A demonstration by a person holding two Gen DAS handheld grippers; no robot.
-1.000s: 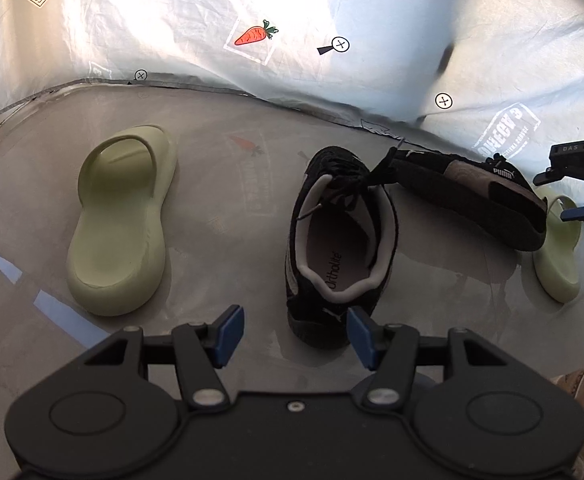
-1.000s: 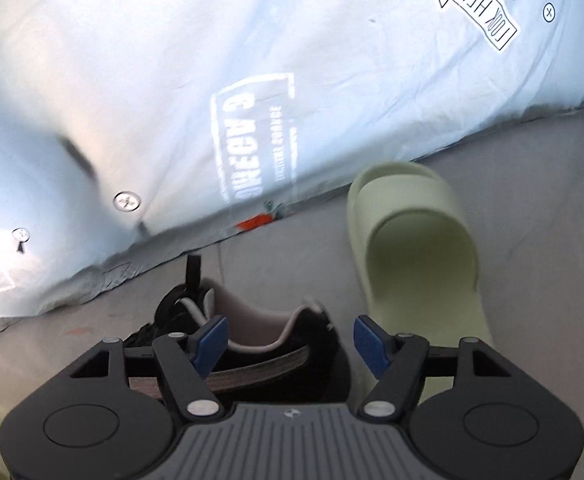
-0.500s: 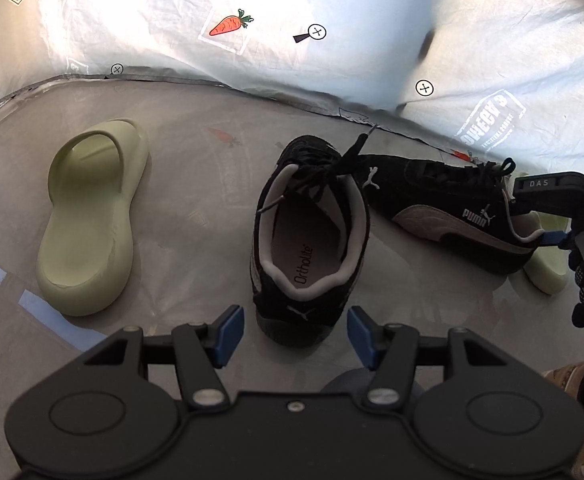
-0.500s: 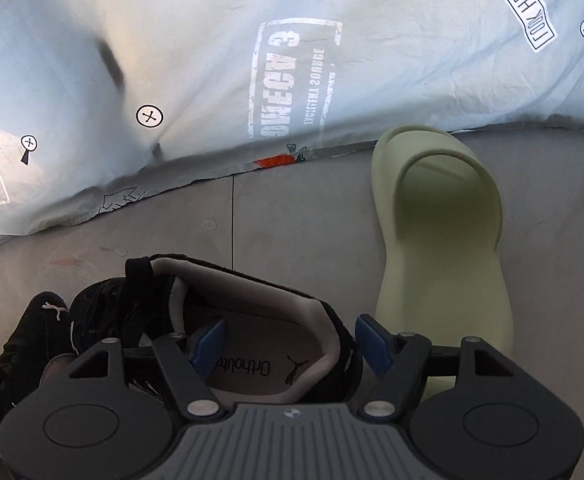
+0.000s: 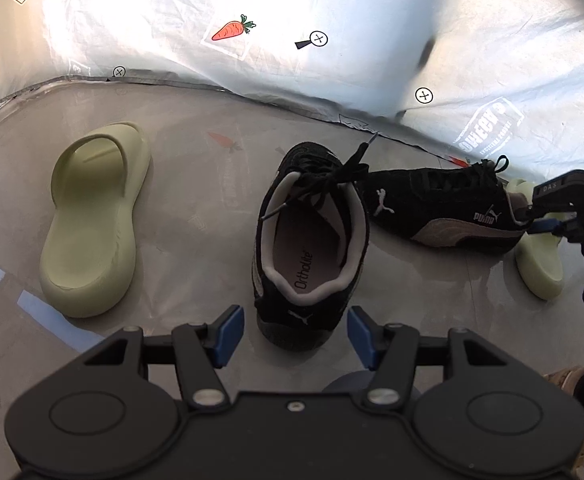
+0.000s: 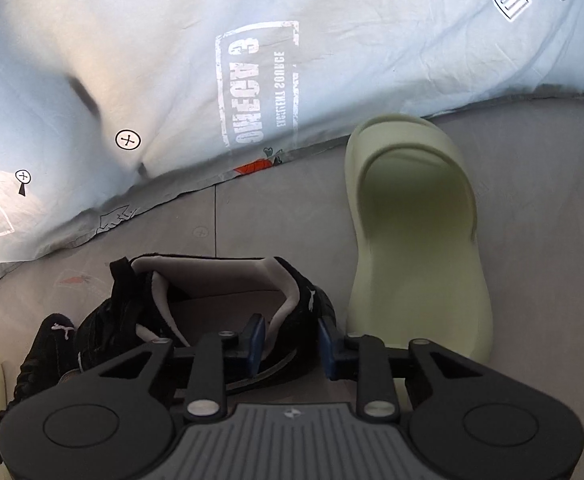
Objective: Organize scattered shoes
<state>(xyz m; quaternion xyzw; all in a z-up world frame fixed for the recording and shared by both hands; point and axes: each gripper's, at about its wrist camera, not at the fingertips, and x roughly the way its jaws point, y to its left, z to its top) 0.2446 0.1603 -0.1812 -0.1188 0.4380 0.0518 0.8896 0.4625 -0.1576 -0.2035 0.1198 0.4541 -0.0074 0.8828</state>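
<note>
Nearest me, my right tongs (image 6: 287, 346) are closing on the heel collar of the tipped black sneaker (image 6: 227, 300): one blue pad inside against the lining, the other outside the heel. The pads look to be on the collar already.

Left tongs (image 5: 289, 334) hang about half open, empty, just short of the heel of the upright black sneaker (image 5: 310, 248), which I take as landmark.

Past its toe to the right lies the tipped sneaker, on its side. Behind that one's heel sits a pale green slide (image 5: 540, 256). The other green slide (image 5: 91, 220) lies well to the left of the landmark. All rest on the grey floor (image 5: 195, 200), white sheet (image 5: 332, 8) behind.

Risks, as I judge them: a thin bite on soft collar padding could slip once lifted; loose laces (image 5: 332, 176) draped across the landmark's mouth may snag; swinging the heel could knock the slide behind it.
</note>
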